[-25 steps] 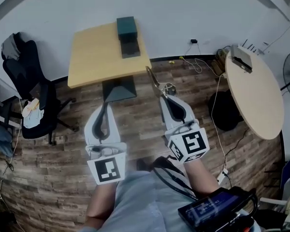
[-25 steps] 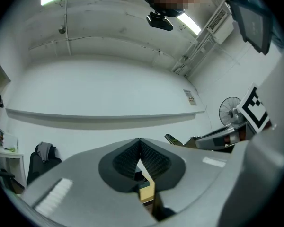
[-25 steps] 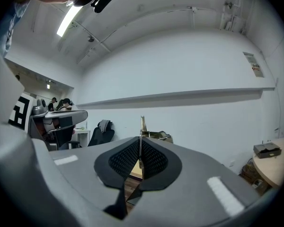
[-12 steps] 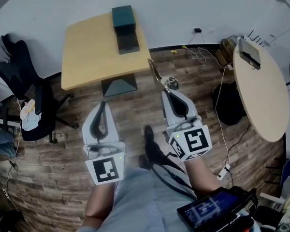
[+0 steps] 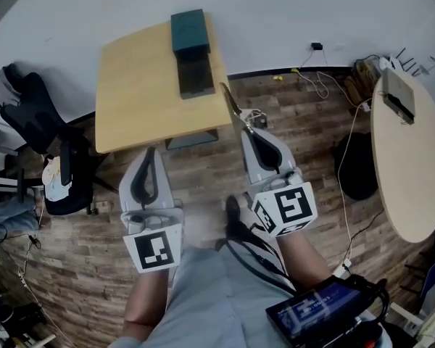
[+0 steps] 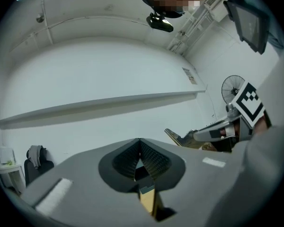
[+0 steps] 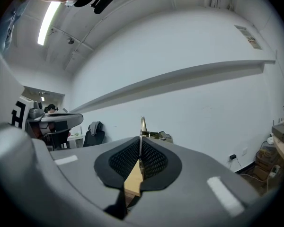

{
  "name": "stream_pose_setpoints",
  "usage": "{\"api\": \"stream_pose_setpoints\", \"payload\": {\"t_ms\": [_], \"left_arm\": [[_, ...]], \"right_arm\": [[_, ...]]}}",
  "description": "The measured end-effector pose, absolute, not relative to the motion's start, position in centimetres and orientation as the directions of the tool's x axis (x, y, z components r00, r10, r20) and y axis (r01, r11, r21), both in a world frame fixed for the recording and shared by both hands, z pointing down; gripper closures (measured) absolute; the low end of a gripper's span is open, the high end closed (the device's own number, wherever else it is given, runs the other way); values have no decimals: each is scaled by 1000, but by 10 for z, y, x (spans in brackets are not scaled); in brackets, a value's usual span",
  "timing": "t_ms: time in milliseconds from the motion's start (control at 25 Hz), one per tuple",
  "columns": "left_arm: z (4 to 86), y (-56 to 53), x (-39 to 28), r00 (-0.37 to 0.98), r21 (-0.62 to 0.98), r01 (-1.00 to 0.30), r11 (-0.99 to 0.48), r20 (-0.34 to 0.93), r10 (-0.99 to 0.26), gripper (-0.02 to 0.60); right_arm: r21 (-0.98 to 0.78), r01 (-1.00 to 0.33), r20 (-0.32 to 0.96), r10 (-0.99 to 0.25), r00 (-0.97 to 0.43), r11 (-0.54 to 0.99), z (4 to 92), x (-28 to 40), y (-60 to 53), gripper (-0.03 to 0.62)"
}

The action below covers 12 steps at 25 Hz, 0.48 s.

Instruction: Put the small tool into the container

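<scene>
My right gripper (image 5: pixel 248 129) is shut on a small brass-coloured tool (image 5: pixel 233 109), whose tip sticks forward to the near right corner of the wooden table (image 5: pixel 138 93). In the right gripper view the tool's thin blade (image 7: pixel 142 126) stands upright between the closed pads. A dark green container (image 5: pixel 188 31) sits at the table's far edge, with a darker flat part (image 5: pixel 195 75) in front of it. My left gripper (image 5: pixel 148 153) is shut and holds nothing, hanging over the floor before the table. In the left gripper view, the tool (image 6: pixel 176 136) shows off to the right.
A black office chair (image 5: pixel 54 140) stands left of the table. At the right is a round table (image 5: pixel 409 158) with a device on it, cables and a dark bag (image 5: pixel 355 172) on the wood floor beside it. A white wall runs behind both tables.
The table has come nearer in the head view. Both grippers have moved forward towards it, and the tool's tip now reaches the table's near right corner. Both grippers stay shut.
</scene>
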<state>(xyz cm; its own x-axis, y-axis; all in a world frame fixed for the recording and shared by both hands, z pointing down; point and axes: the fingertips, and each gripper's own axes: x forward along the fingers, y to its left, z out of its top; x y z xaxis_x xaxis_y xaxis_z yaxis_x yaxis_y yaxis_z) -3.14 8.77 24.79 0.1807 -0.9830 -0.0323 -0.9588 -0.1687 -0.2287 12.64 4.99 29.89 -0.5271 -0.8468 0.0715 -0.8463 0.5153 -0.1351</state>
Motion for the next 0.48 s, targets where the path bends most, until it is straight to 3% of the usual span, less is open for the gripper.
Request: {"api": "stream_pose_setpoints", "payload": {"t_ms": [480], "left_arm": [[228,17,-30,139,-270,-956,-116,-67,-988,570]], "right_arm": [[-157,-813,29,-820,-571,561,287,123,-40,588]]}}
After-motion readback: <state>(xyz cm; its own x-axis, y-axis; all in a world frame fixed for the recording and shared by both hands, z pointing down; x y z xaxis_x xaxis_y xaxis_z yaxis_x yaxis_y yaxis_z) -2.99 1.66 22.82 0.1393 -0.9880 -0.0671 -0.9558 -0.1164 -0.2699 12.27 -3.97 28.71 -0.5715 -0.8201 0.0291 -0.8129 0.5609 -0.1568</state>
